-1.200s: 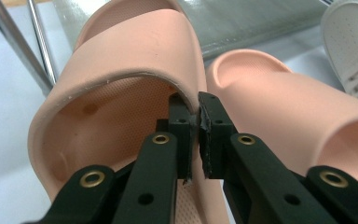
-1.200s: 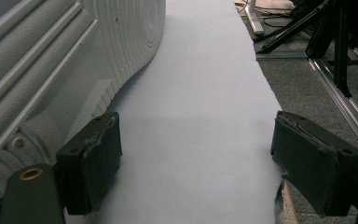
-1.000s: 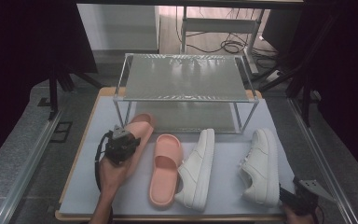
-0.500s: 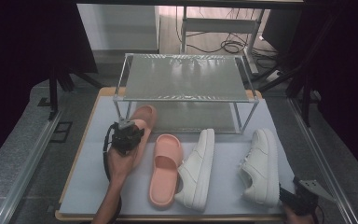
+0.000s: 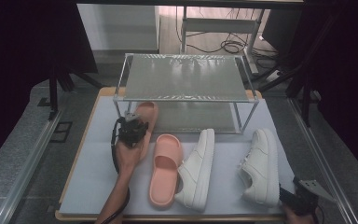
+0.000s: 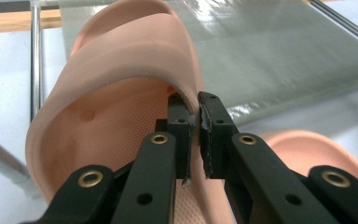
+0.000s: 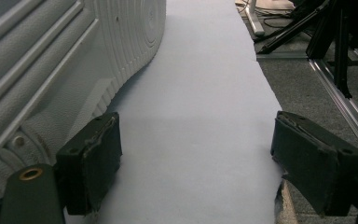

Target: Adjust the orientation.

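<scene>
My left gripper (image 5: 131, 132) (image 6: 193, 135) is shut on the strap edge of a pink slipper (image 5: 145, 113) (image 6: 121, 93), whose toe points into the lower level of the shoe rack (image 5: 182, 79). The matching pink slipper (image 5: 164, 169) lies flat beside it on the mat. Right of that lie two white sneakers, one (image 5: 197, 168) in the middle and one (image 5: 261, 165) further right. My right gripper (image 5: 298, 199) (image 7: 196, 163) stands open at the front right corner, with the right sneaker's sole (image 7: 74, 60) beside its left jaw.
The two-level metal rack (image 6: 279, 51) stands at the back of the pale blue mat (image 5: 93, 172) (image 7: 200, 93). Metal rails run along both sides of the table. Cables and a stand are on the floor behind.
My left gripper has carried the pink slipper forward and to the right, so its toe now reaches under the rack's lower level. The right gripper has stayed put.
</scene>
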